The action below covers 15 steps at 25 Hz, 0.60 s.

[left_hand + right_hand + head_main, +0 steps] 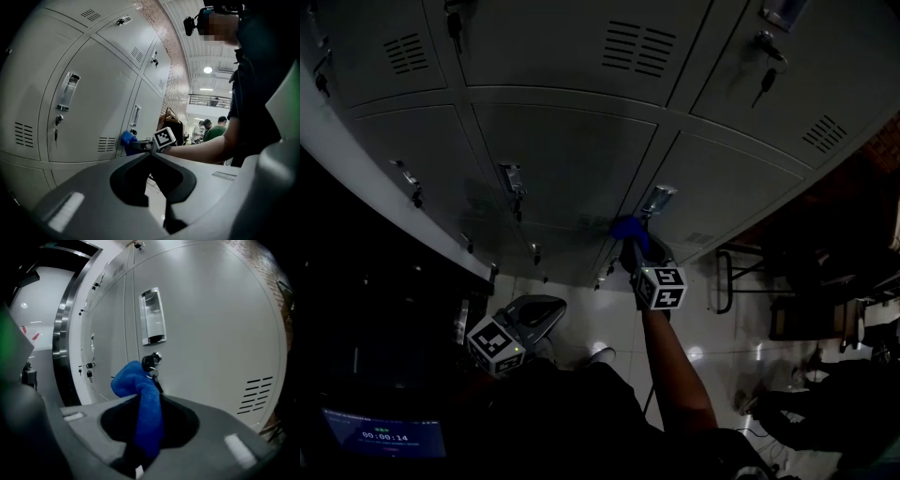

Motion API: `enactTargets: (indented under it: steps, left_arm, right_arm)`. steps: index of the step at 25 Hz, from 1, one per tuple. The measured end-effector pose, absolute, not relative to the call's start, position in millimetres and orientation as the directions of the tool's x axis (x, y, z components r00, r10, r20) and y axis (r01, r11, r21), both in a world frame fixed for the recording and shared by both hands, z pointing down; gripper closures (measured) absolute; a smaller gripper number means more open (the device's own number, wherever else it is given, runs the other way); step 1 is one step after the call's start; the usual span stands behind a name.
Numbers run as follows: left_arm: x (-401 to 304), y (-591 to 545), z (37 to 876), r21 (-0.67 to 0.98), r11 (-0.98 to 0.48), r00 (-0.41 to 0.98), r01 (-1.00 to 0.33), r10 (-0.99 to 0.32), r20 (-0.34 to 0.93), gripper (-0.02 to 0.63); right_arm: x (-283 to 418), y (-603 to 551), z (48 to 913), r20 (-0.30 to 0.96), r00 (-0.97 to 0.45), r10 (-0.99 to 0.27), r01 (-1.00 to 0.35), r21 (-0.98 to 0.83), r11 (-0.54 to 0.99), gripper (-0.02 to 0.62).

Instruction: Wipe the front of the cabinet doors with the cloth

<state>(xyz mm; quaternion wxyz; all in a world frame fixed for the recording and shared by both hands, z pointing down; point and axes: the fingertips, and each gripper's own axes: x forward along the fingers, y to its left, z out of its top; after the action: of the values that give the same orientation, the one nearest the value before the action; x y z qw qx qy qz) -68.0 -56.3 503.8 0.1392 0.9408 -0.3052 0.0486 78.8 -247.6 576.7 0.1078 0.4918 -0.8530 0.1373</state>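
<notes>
Grey metal cabinet doors [572,159] fill the head view. My right gripper [630,248] is shut on a blue cloth [628,228], which it holds against a door just below a chrome handle [656,199]. In the right gripper view the cloth [146,408] rises from between the jaws, and its bunched top lies by a lock with a key [152,361] under the handle [152,317]. My left gripper [546,311] hangs low, away from the doors, shut with nothing in it. The left gripper view shows the cloth [127,138] touching the door [93,112].
Keys hang from several door locks [766,80]. A metal-framed chair [736,277] stands on the glossy floor to the right. A small screen [384,436] glows at lower left. People [216,131] stand far down the hall in the left gripper view.
</notes>
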Motion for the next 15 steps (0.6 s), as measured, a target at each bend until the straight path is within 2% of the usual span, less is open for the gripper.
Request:
enactTargets:
  steps: [6, 15]
  left_arm:
    - [-68, -60, 507, 0.237, -0.768, 0.804, -0.594, -0.567, 0.178, 0.604]
    - [-33, -66, 507, 0.238, -0.806, 0.840, -0.542, -0.512, 0.178, 0.604]
  right_arm:
    - [111, -257, 578, 0.335, -0.444, -0.831, -0.894, -0.104, 0.436, 0.512]
    - [180, -258, 582, 0.351, -0.349, -0.869, -0.936, -0.086, 0.342, 0.512]
